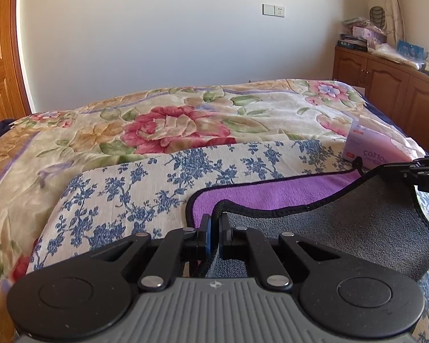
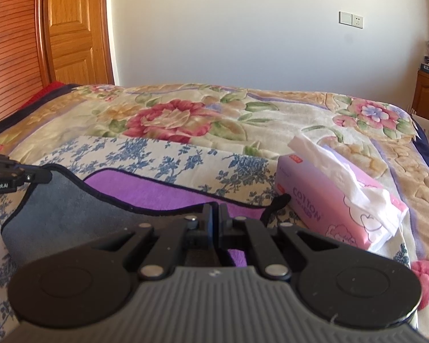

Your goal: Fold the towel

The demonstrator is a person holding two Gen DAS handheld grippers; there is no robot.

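The towel (image 1: 351, 214) is purple on one face and grey on the other, with a black hem, and lies on a blue-flowered cloth (image 1: 145, 183) on the bed. Its near edge is lifted and turned over, grey side up, above the purple part (image 2: 157, 191). My left gripper (image 1: 214, 223) is shut on the towel's near-left corner. My right gripper (image 2: 217, 214) is shut on the near-right corner; it also shows at the right edge of the left wrist view (image 1: 425, 168). The left gripper shows at the left edge of the right wrist view (image 2: 20, 175).
A pink tissue box (image 2: 337, 208) with a tissue sticking out stands just right of the towel. A floral quilt (image 1: 185, 120) covers the bed beyond. A wooden cabinet (image 1: 385, 83) with clutter is at the far right, a wooden door (image 2: 74, 28) at the far left.
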